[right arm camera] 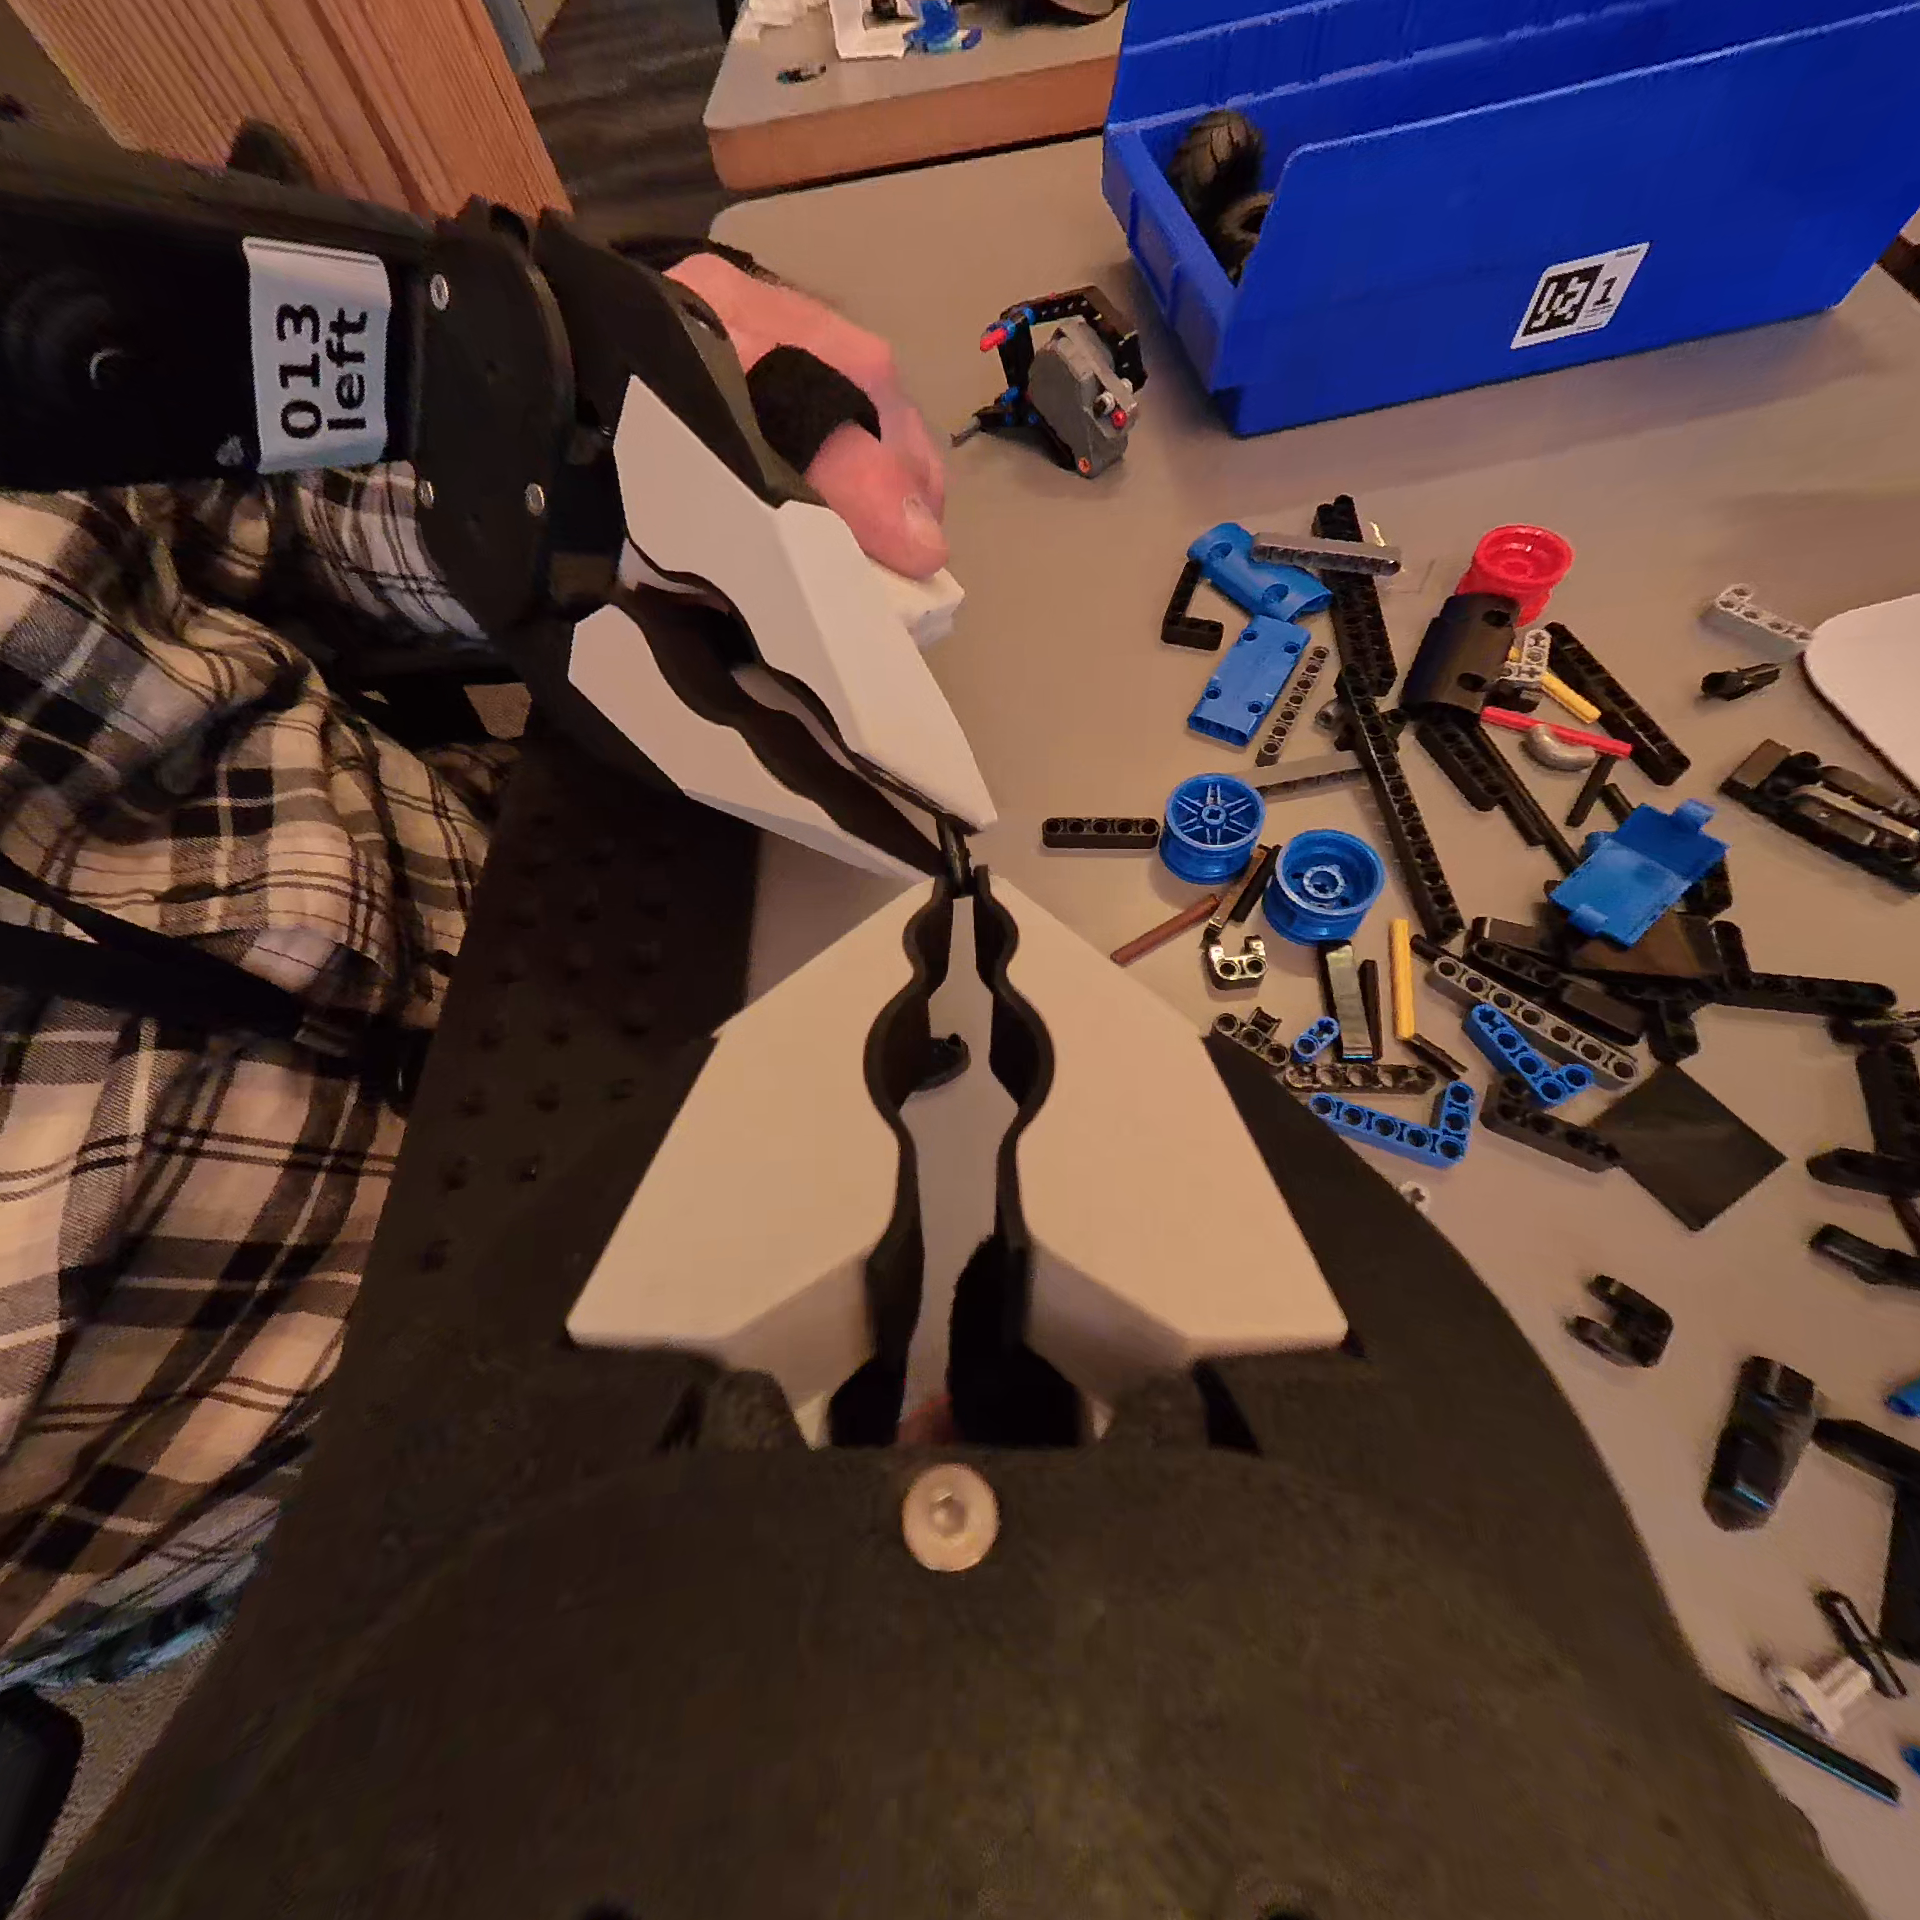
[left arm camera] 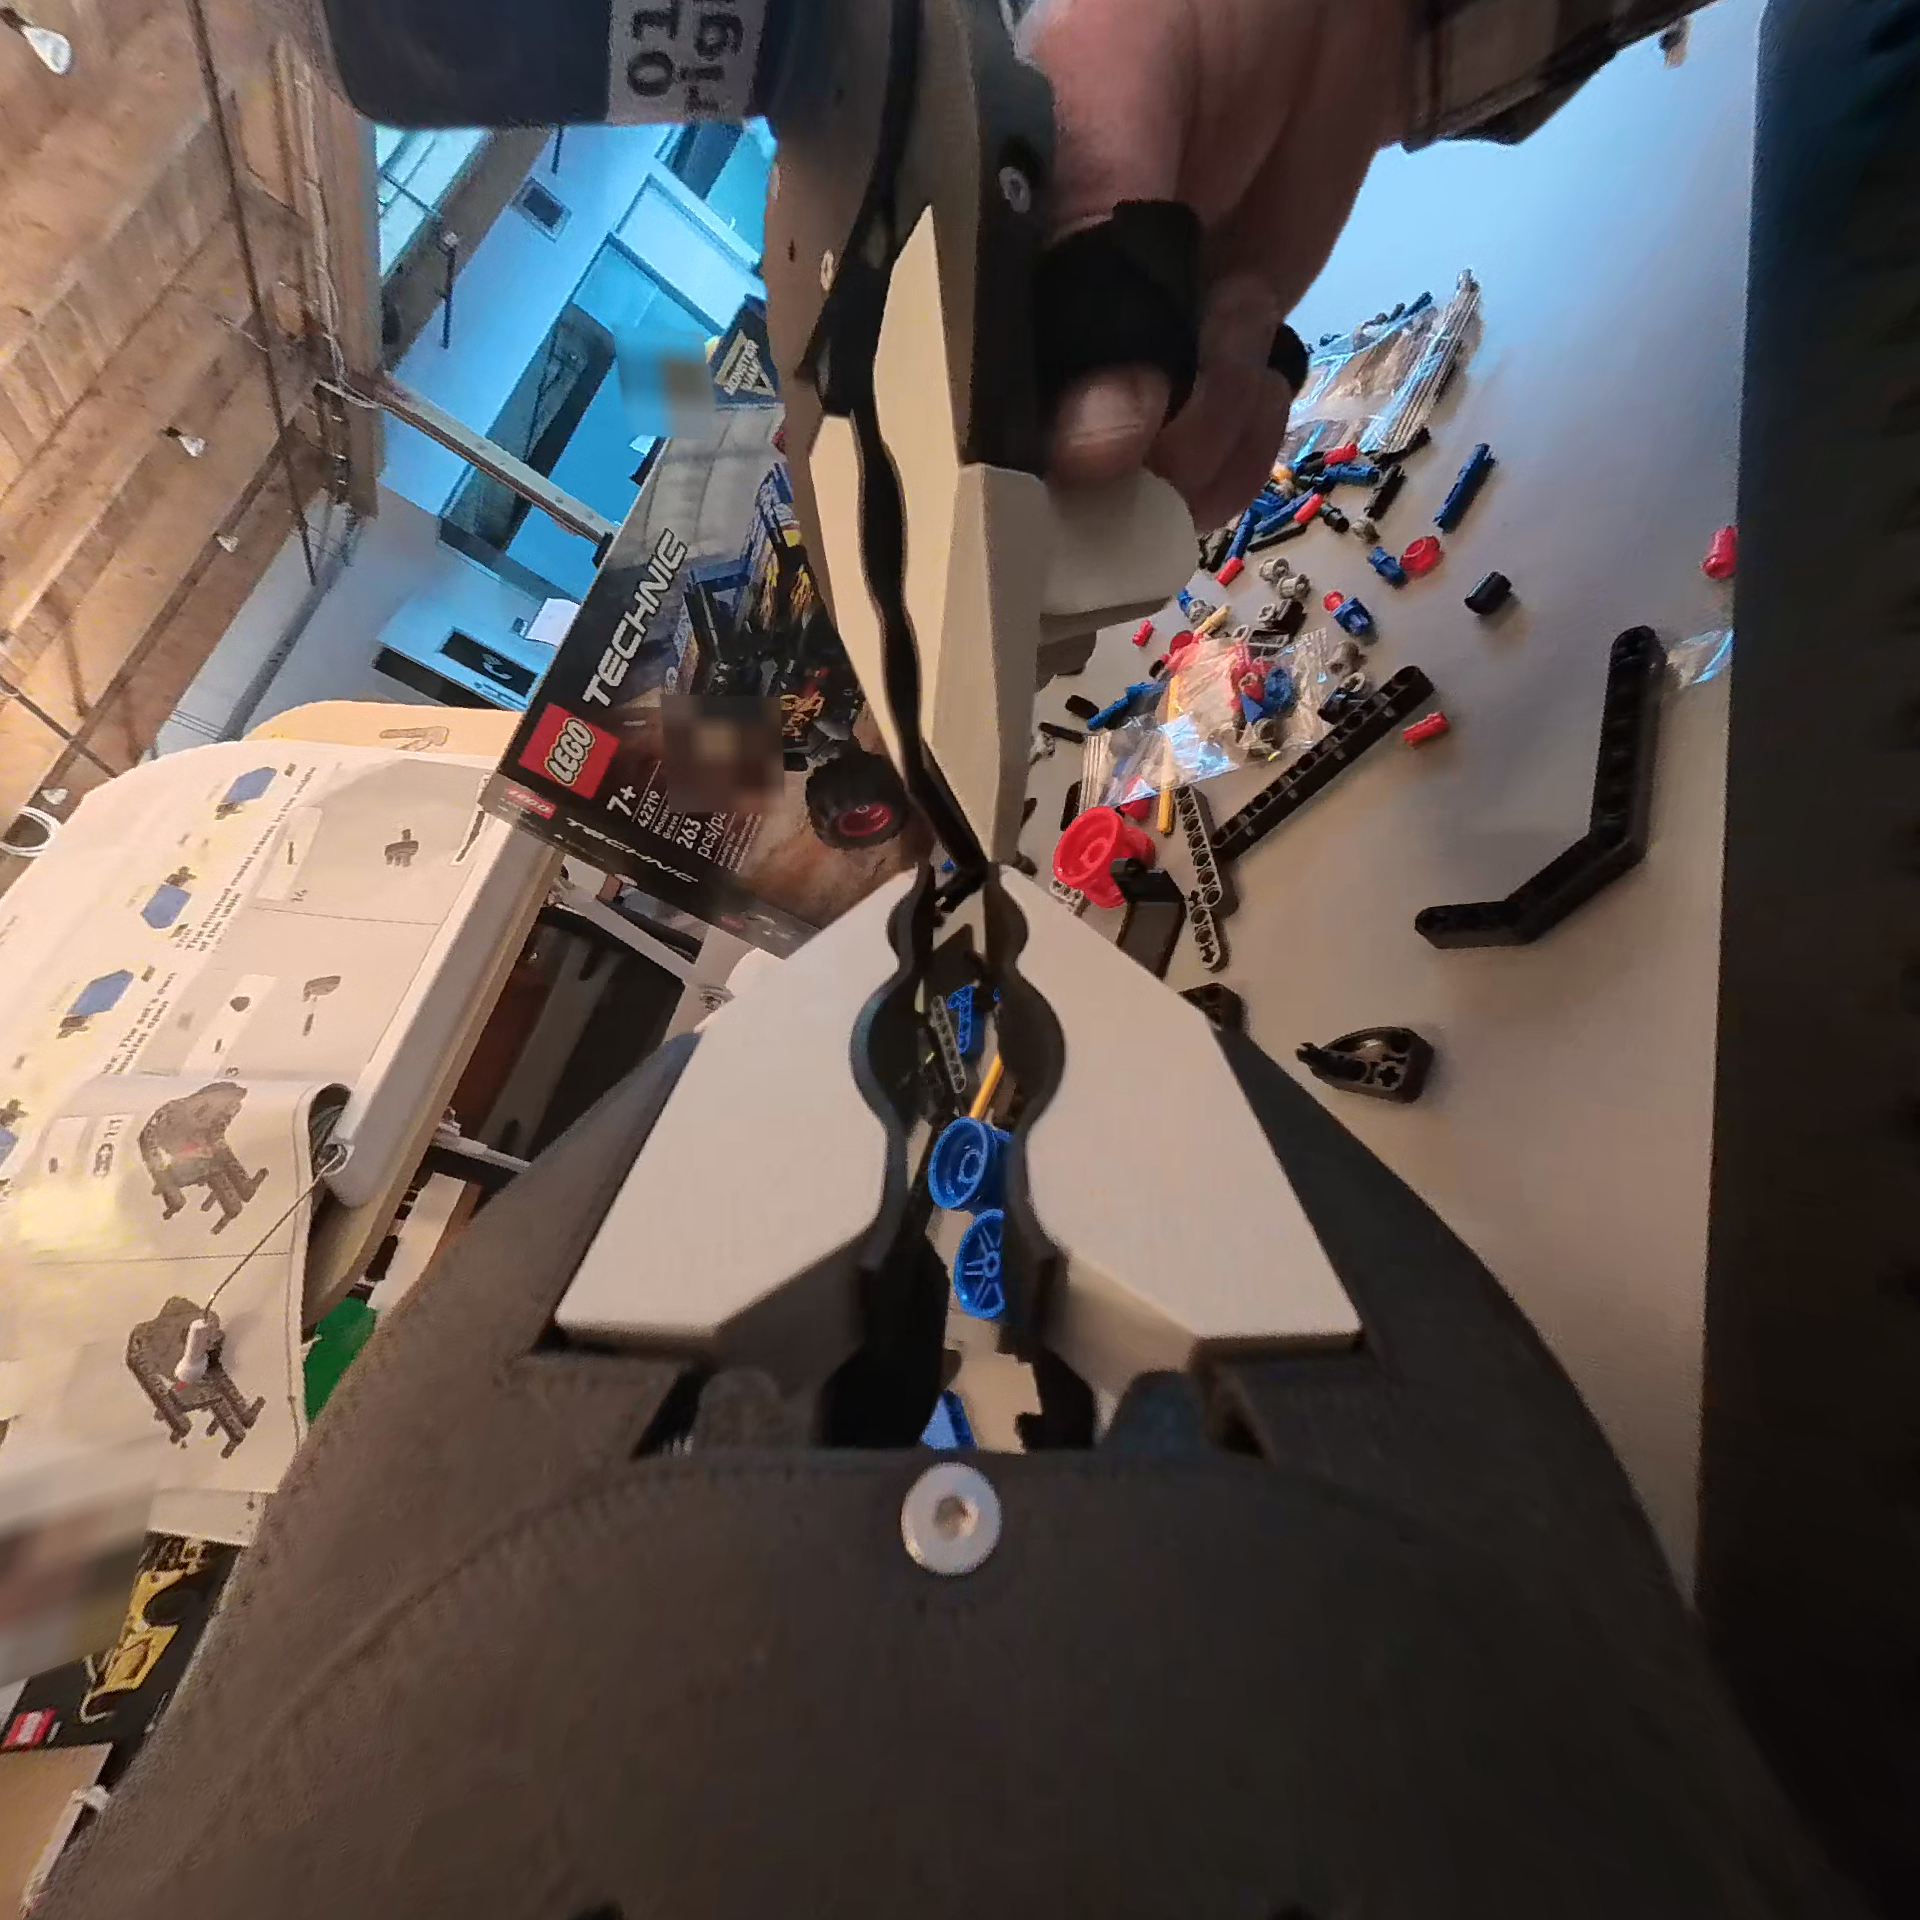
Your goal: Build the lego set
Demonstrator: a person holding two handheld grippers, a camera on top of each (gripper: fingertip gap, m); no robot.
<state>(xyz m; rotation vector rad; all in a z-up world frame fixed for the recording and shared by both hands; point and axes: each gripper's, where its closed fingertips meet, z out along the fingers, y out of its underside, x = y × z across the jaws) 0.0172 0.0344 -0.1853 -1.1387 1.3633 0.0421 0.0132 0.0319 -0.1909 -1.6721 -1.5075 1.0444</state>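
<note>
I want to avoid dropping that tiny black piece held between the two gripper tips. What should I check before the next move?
1. Right gripper shut on the small black piece: ok.
2. Left gripper pinching the same piece: ok, tips meet there.
3. How the piece is turned: cannot tell, mostly hidden.
4. Second black bit lodged between the right fingers: not ok.
5. Blue wheels near on the table: ok.

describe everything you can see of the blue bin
The blue bin looks like glossy moulded plastic, with ribbed walls and a front that dips to an open scoop. It stands upright on the grey table at the far right of the right wrist view, its top cut off by the frame. A white sticker with a black square code sits on its front. Two black tyres lie inside at its left end. Neither gripper touches it.
</note>
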